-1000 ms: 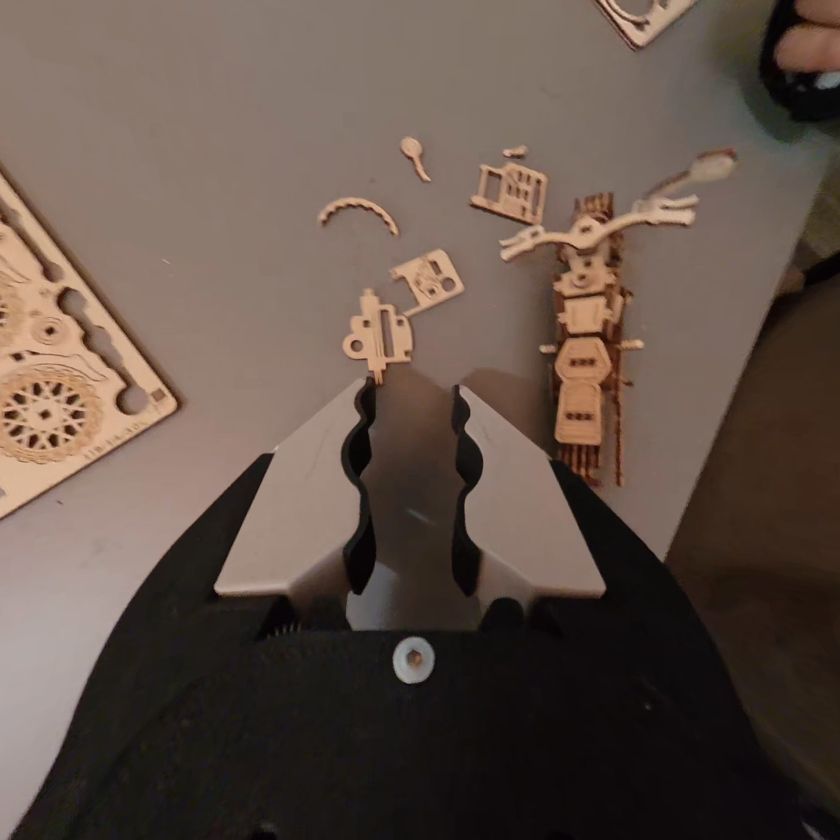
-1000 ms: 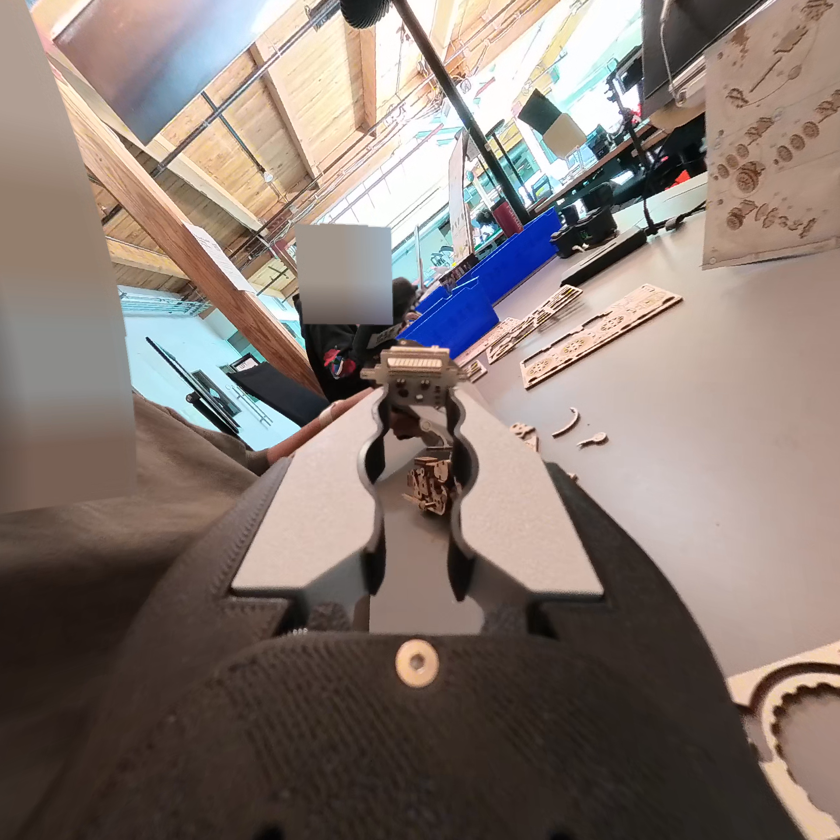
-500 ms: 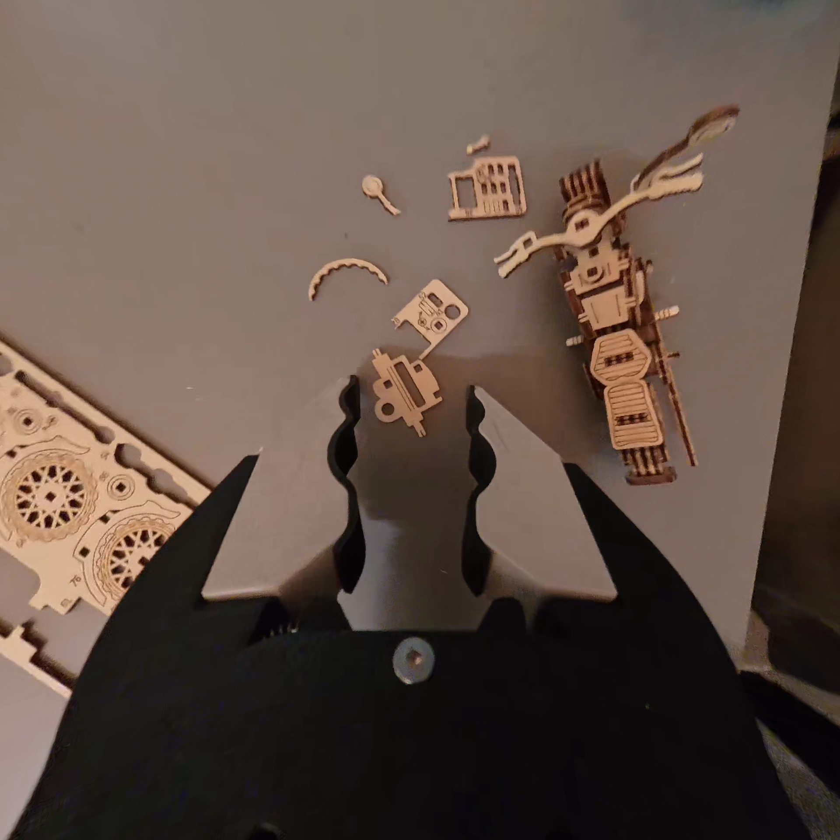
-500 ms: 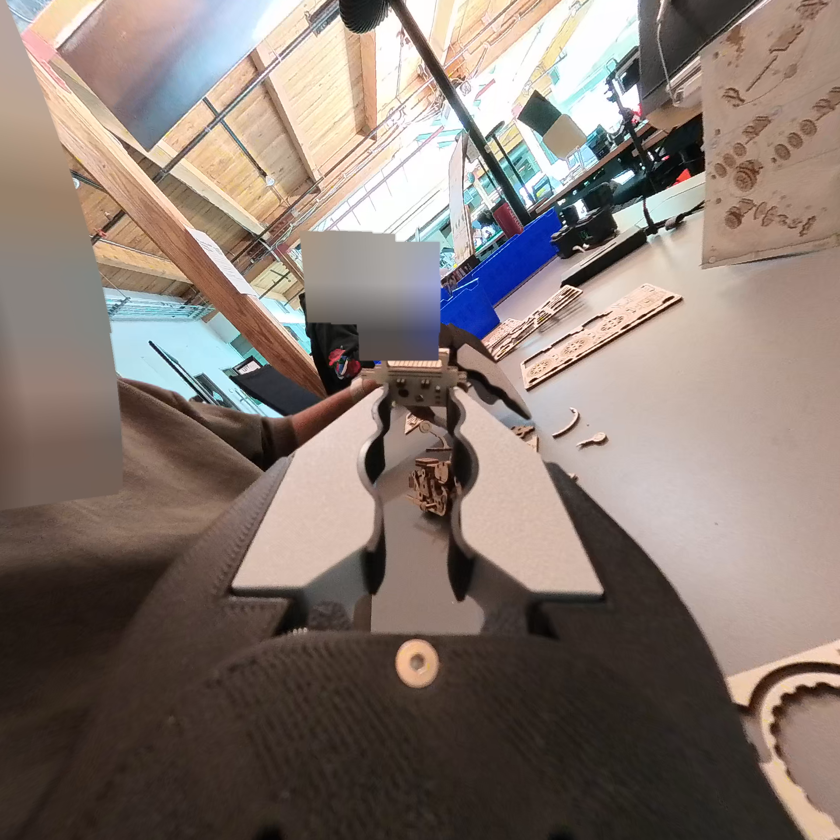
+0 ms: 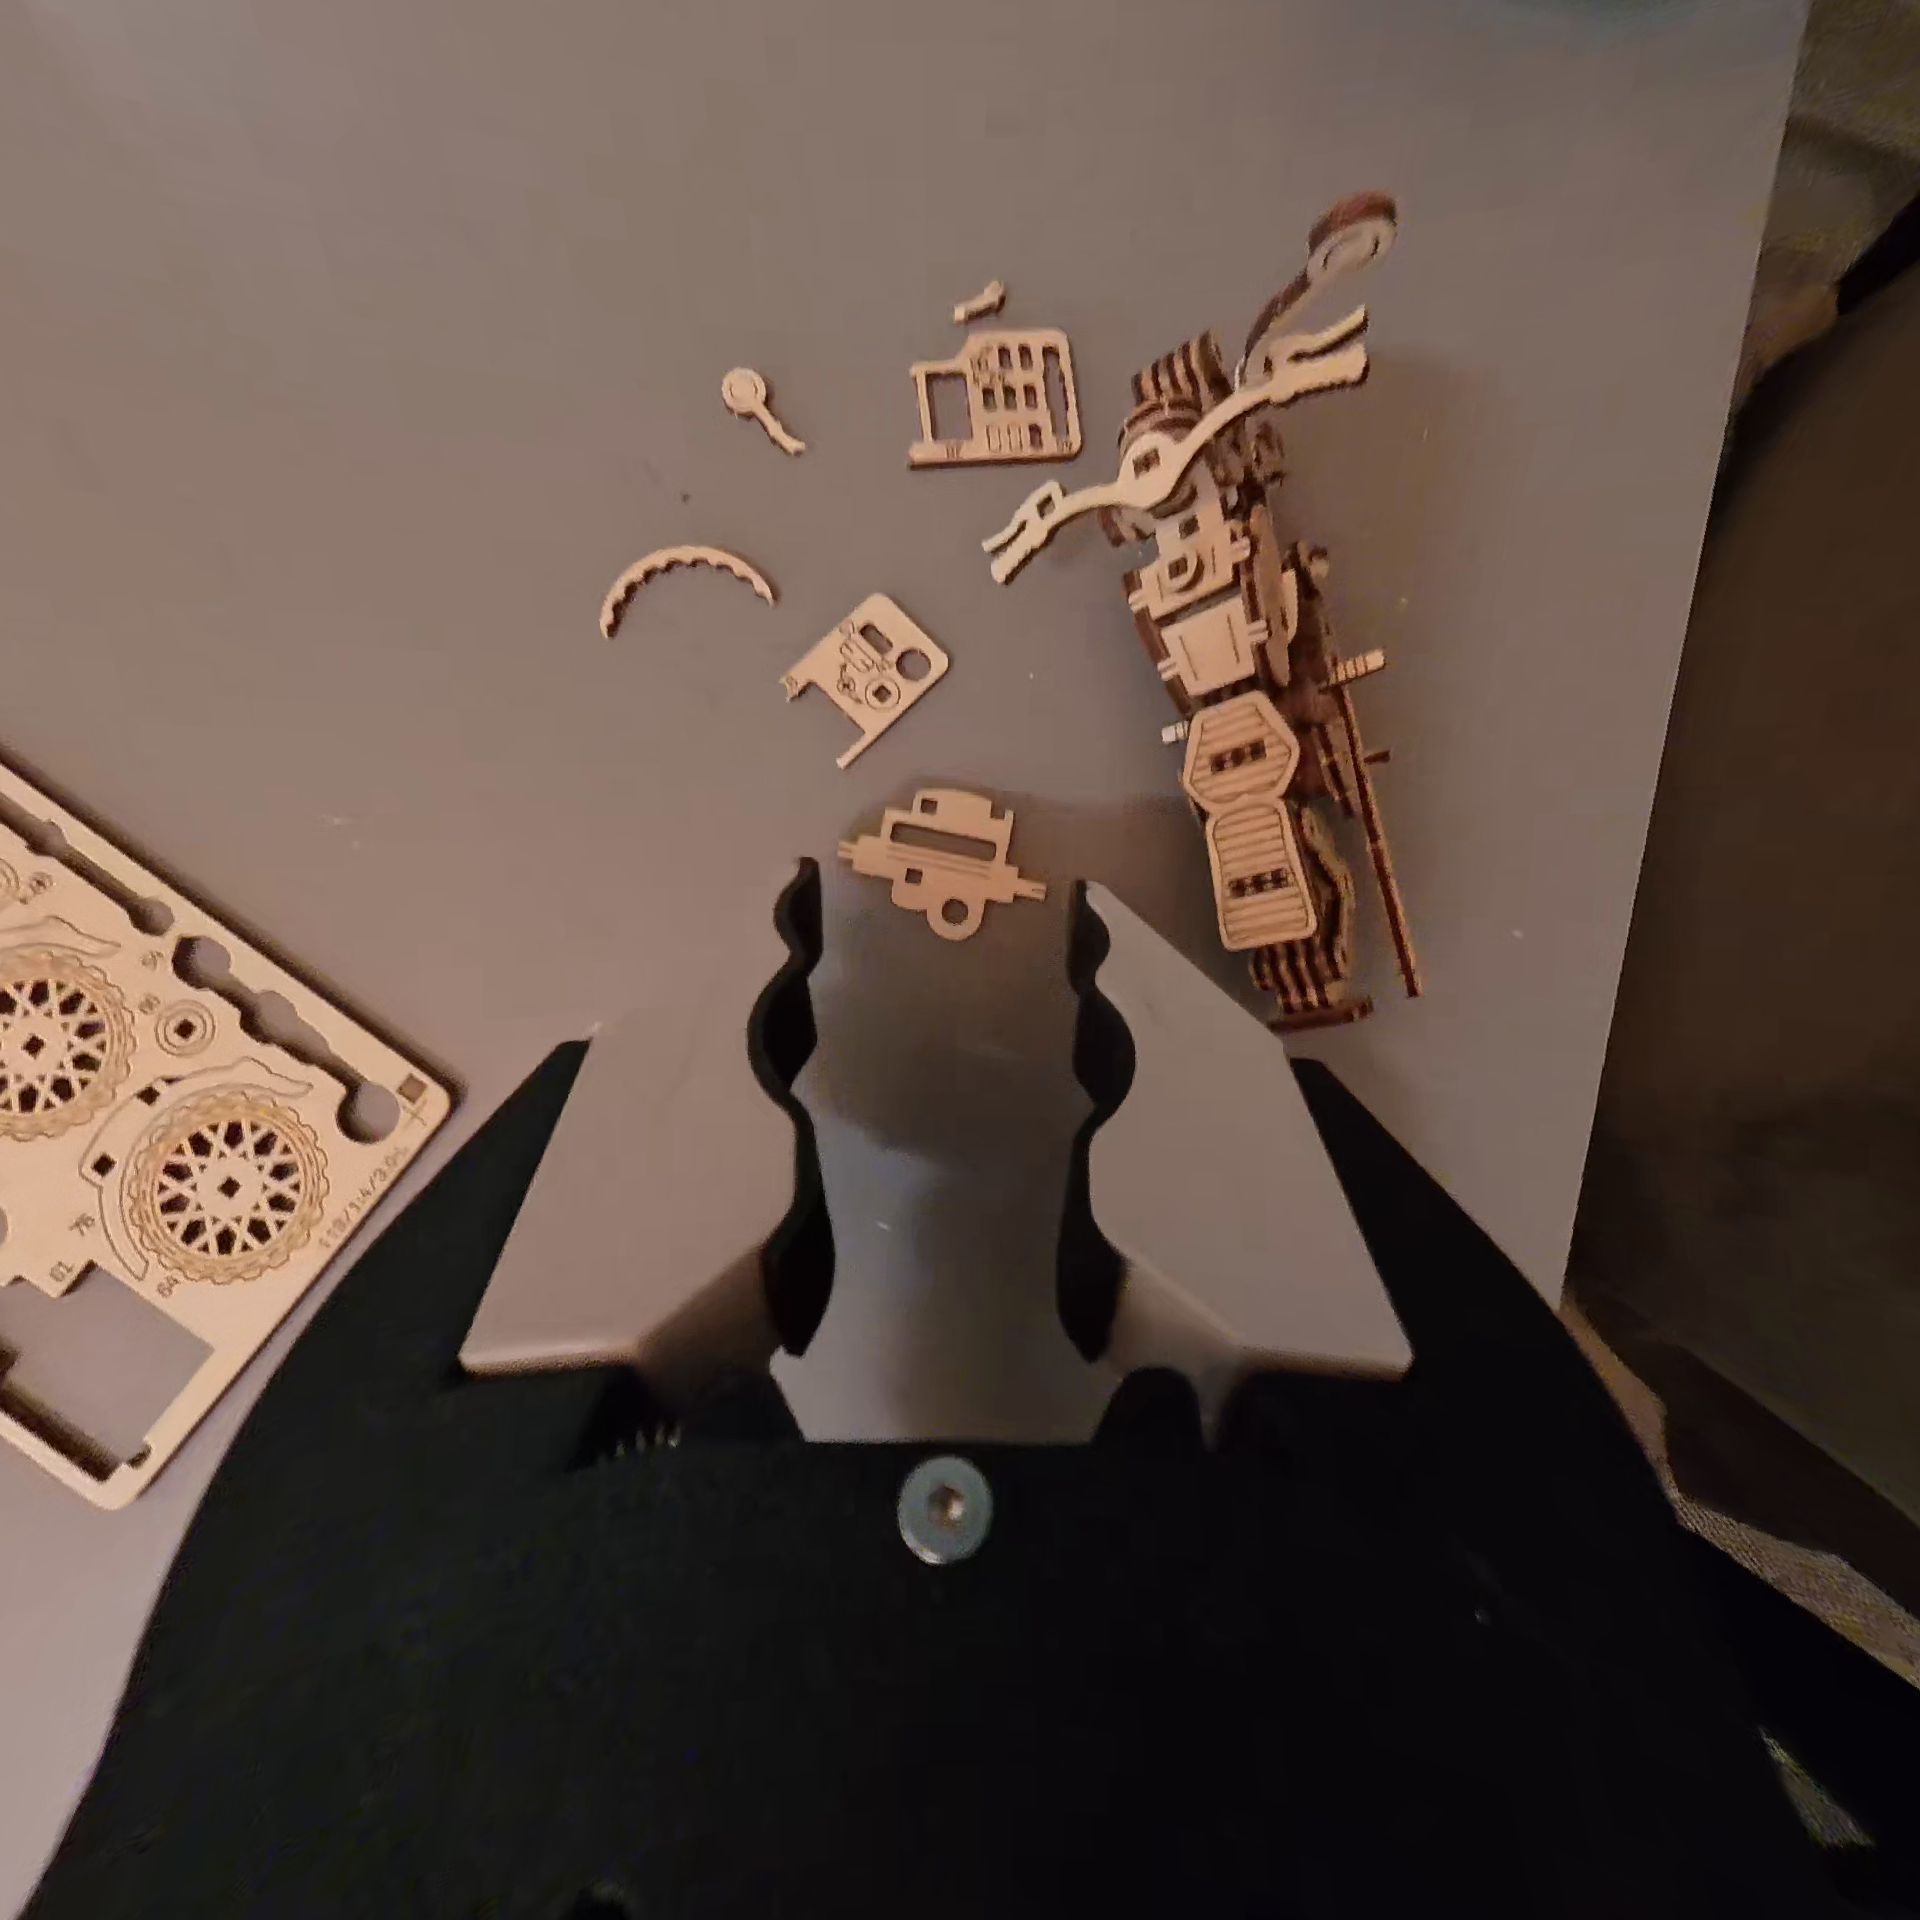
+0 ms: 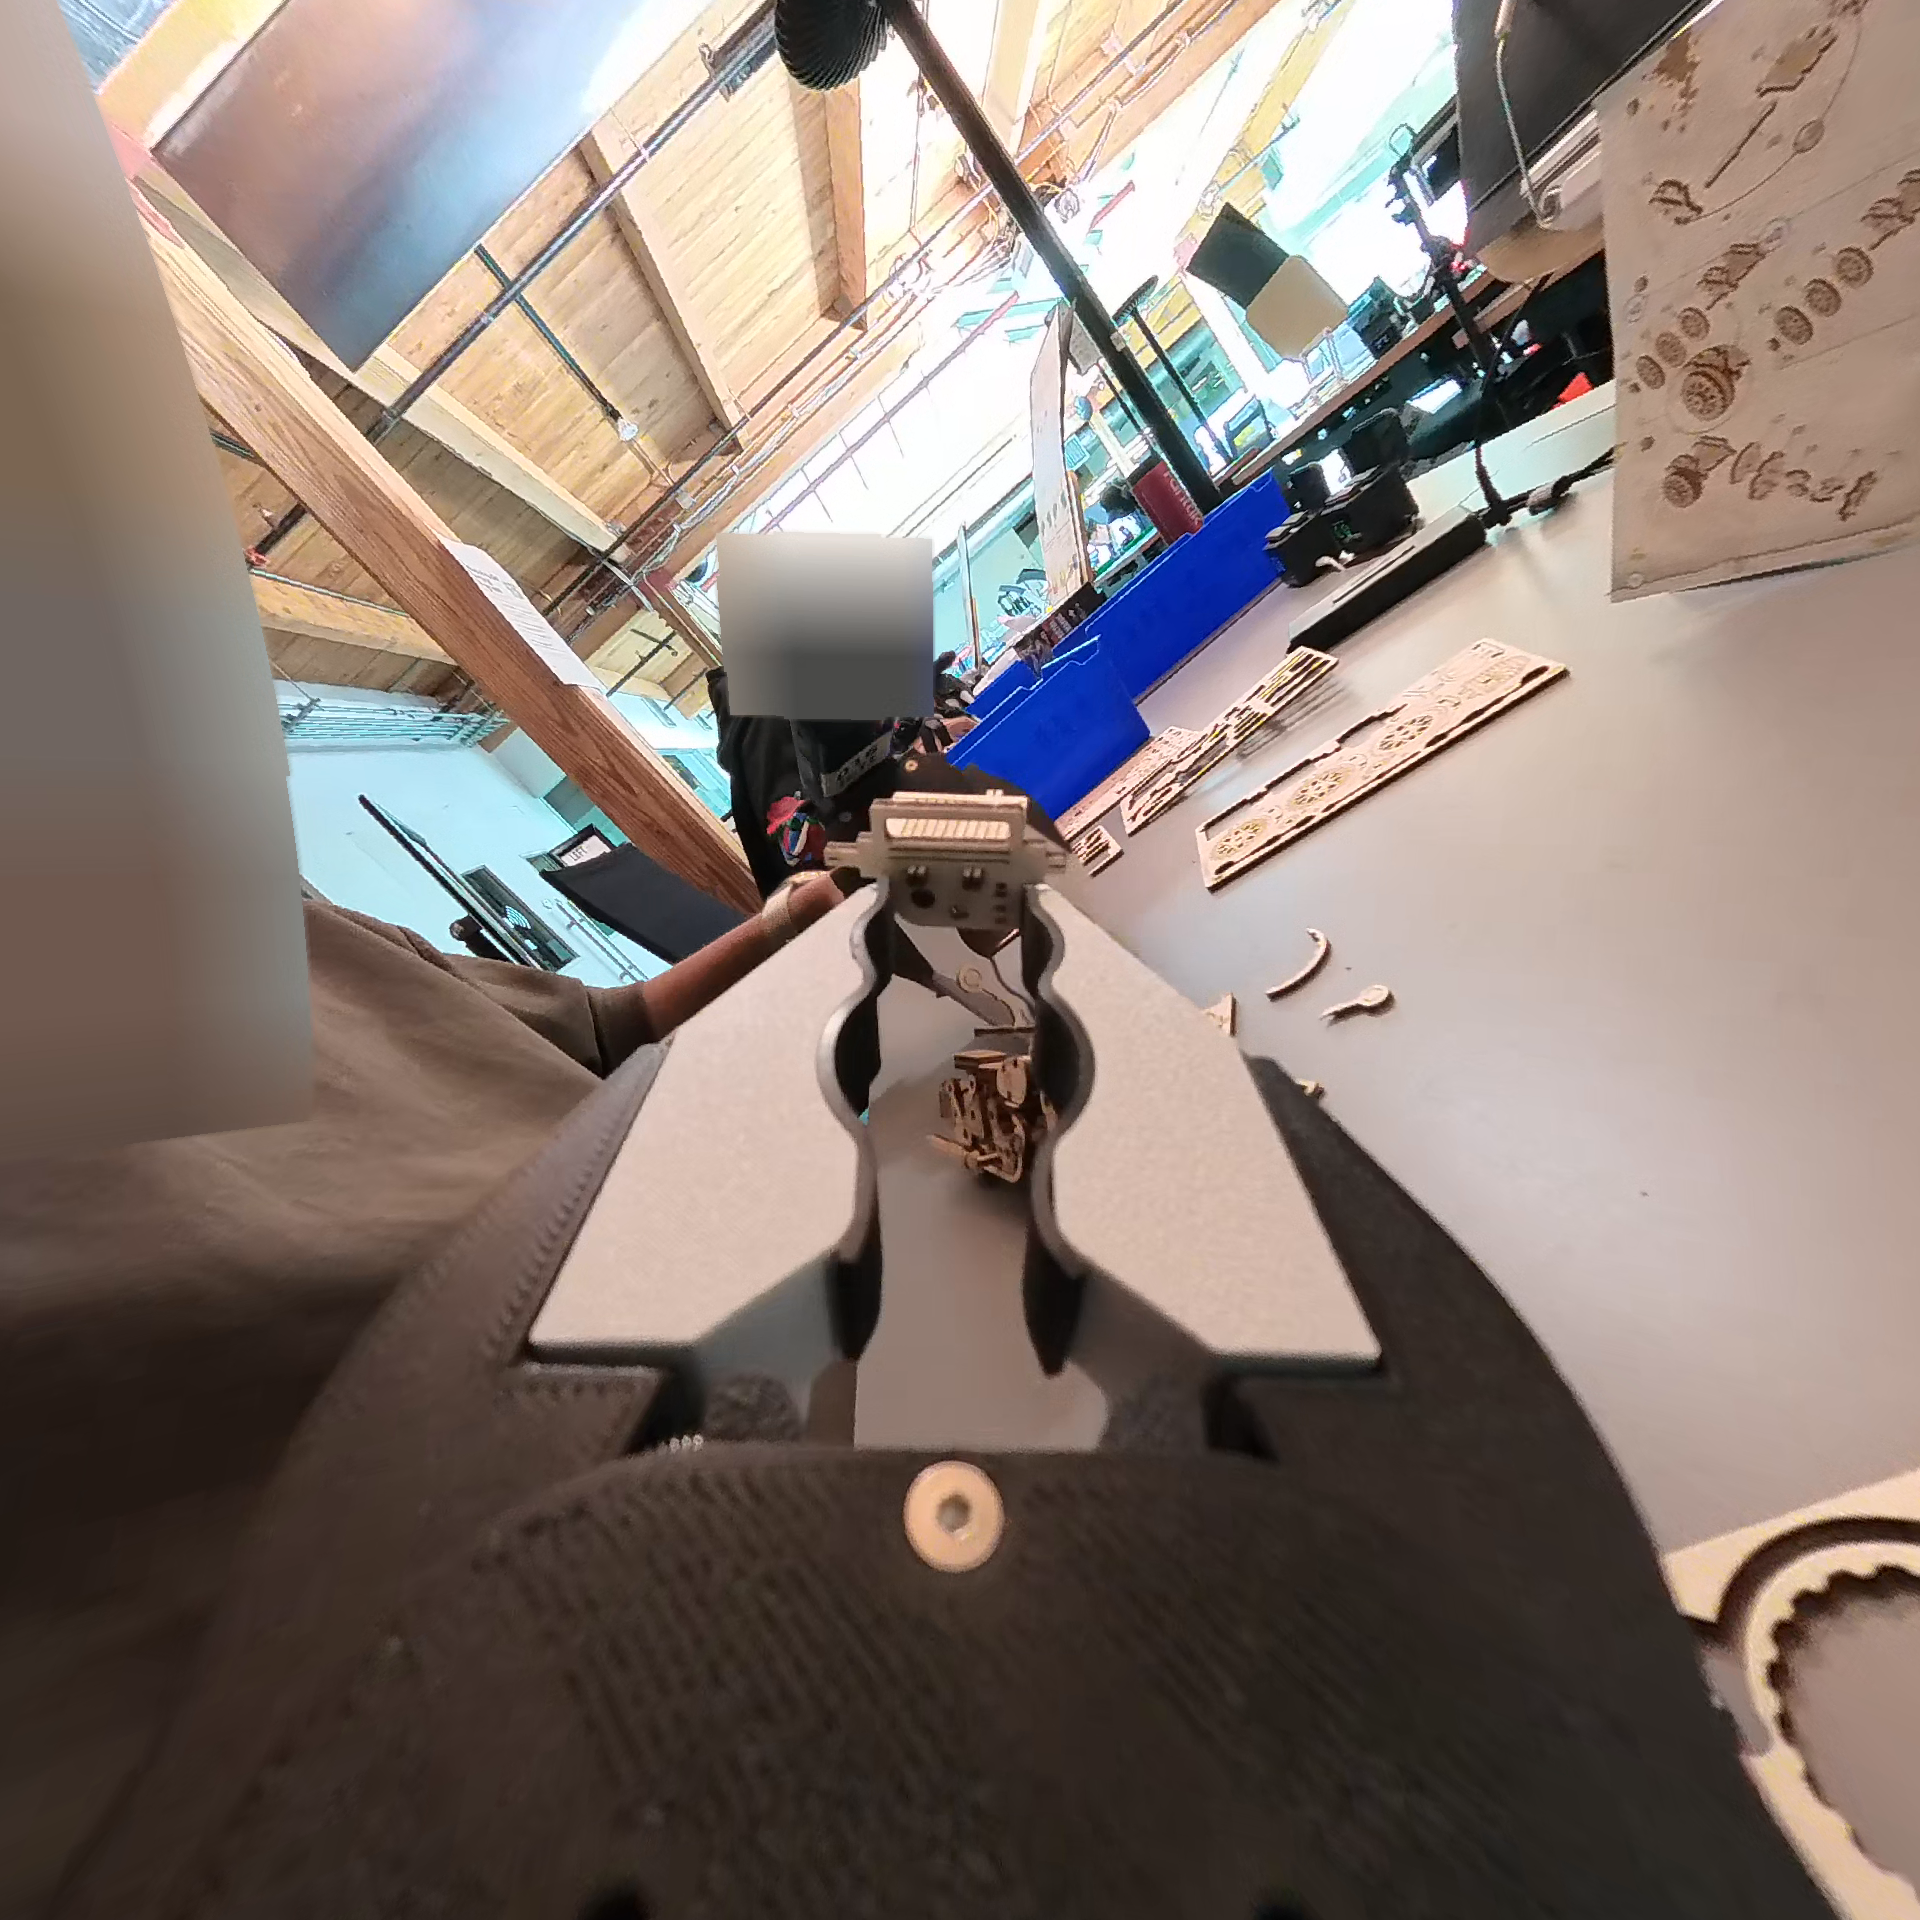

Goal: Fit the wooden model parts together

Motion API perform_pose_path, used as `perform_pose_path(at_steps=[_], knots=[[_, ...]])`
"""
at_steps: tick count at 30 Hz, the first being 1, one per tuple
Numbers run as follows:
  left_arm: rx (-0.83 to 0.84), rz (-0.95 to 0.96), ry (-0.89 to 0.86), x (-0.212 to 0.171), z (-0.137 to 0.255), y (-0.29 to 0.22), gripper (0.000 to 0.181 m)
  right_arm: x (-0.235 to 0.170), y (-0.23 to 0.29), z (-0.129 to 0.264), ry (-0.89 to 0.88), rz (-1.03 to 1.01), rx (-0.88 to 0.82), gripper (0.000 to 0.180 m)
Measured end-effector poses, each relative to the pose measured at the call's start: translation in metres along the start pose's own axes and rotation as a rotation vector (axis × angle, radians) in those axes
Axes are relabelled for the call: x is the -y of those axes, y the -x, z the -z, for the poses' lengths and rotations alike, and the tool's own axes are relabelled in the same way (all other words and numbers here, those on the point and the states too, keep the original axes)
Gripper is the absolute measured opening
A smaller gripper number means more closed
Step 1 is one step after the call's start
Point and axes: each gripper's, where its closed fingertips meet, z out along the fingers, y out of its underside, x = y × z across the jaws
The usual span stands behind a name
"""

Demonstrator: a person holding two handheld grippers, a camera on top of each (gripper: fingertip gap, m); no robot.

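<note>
In the left wrist view my left gripper (image 5: 940,883) is open and empty, its tips on either side of a flat wooden part with a ring tab (image 5: 943,859) that lies on the grey table (image 5: 364,364). A half-built wooden motorcycle model (image 5: 1252,665) lies to the right near the table edge. Loose parts lie beyond: a square plate (image 5: 871,667), a grid plate (image 5: 995,411), a toothed arc (image 5: 686,584) and a small round-headed piece (image 5: 758,407). In the right wrist view my right gripper (image 6: 948,891) is shut on a small flat wooden part (image 6: 948,840), held up above the model (image 6: 989,1112).
A punched wooden sheet with spoked wheels (image 5: 187,1143) lies at the left. The table's right edge (image 5: 1683,727) drops to a dark floor. In the right wrist view more sheets (image 6: 1371,758), blue bins (image 6: 1122,665), a printed sheet (image 6: 1766,312) and a person's sleeve (image 6: 312,1143) show. Tip to tip, the grippers are about 20 centimeters apart. Measured from the fingertips, the square plate (image 5: 871,667) is 5 centimeters or so from the left gripper and 15 centimeters from the right.
My left gripper has swung right and closer, and opened wider. The ring-tab part has turned and now sits between its tips. My right gripper still holds its part, nearly still.
</note>
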Motion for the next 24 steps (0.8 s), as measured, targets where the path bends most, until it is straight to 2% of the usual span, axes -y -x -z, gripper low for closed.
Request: perform_pose_path(at_steps=[1, 8, 12, 15, 18, 20, 24], knots=[[-0.002, -0.006, -0.009, 0.003, -0.001, 0.000, 0.049, 0.000, 0.000, 0.000, 0.001, 0.002, -0.001, 0.023], [-0.018, -0.059, 0.055, -0.002, -0.015, -0.003, 0.049, 0.000, 0.001, 0.001, 0.003, 0.011, -0.005, 0.023], [-0.017, -0.044, 0.073, -0.005, -0.012, -0.002, 0.036, -0.001, 0.001, 0.000, 0.005, 0.006, -0.002, 0.023], [0.037, -0.031, 0.014, -0.001, -0.006, 0.005, 0.036, -0.001, 0.001, -0.001, 0.008, 0.009, -0.002, 0.023], [0.047, 0.071, -0.199, 0.025, 0.012, 0.010, 0.036, -0.001, 0.002, -0.001, 0.009, 0.015, -0.003, 0.023], [-0.017, 0.204, -0.450, 0.057, 0.037, 0.009, 0.036, 0.000, 0.004, -0.001, 0.003, 0.022, 0.004, 0.023], [-0.435, 0.521, -0.952, 0.116, 0.098, -0.018, 0.035, -0.002, 0.010, -0.004, 0.006, 0.038, 0.027, 0.023]])
